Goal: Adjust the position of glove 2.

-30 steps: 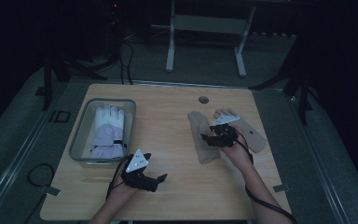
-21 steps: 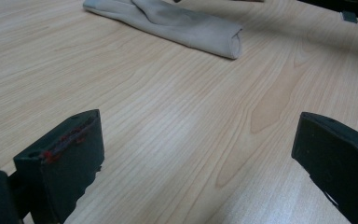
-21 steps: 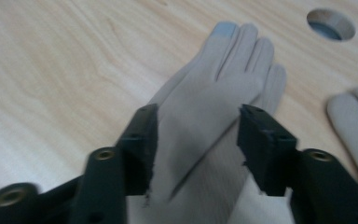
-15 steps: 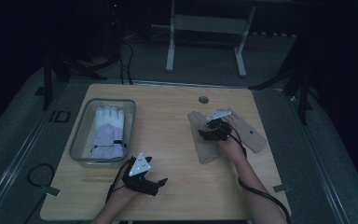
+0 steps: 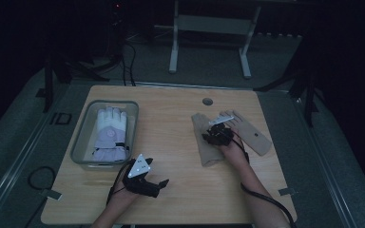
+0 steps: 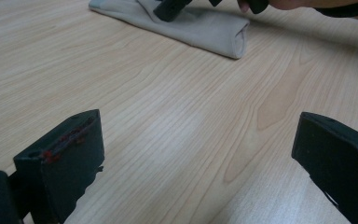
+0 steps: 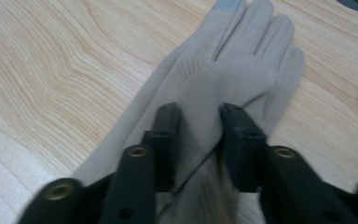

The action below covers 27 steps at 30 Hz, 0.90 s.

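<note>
1. A wooden counter is seen from above in a dim room, with a person's forearms coming in from the bottom edge.

2. The right hand-held gripper sits on a beige glove that lies flat on the right half of the counter, fingers pointing away from the person.

3. In the right gripper view, the two black jaws of the right hand-held gripper have just been closing and now pinch a raised fold of the beige glove between them. The glove's fingers stretch out beyond the jaws, and one fingertip has a grey patch.

4. A second beige glove lies just to the right of the first, angled toward the counter's right edge.

5. The left hand-held gripper rests near the front edge of the counter, well apart from the gloves. In the left gripper view its jaws stand wide with nothing between them, only bare wood, and the left hand-held gripper faces the cuff end of the beige glove farther off.

6. A clear plastic bin stands on the left side of the counter. A white and lavender glove lies inside it.

7. A small round hole sits near the counter's far edge.
</note>
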Each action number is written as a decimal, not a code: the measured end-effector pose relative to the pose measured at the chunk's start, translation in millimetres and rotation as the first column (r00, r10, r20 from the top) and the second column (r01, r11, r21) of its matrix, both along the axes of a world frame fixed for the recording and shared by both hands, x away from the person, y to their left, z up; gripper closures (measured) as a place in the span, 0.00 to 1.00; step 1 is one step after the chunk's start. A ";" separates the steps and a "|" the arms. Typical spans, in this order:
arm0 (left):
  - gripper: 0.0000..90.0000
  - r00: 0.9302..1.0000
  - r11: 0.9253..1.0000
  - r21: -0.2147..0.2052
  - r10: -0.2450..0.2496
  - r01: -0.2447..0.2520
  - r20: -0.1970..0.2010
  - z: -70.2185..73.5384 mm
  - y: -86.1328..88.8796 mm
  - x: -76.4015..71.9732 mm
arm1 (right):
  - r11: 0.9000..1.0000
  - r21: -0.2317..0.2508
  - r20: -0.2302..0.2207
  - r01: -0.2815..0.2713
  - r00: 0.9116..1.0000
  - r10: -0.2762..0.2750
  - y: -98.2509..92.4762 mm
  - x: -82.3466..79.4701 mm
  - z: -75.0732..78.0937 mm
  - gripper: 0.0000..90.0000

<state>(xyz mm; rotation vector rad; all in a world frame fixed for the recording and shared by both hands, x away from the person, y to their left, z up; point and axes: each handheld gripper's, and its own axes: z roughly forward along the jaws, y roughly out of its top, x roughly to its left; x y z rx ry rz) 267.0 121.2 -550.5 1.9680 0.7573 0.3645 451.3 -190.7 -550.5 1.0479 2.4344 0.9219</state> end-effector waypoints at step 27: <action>0.03 0.999 1.000 -0.005 0.027 -0.027 0.044 1.4 1.8 -4.9 | 0.927 0.263 0.028 0.266 0.959 -0.283 43.6 -99.5 69.3 0.88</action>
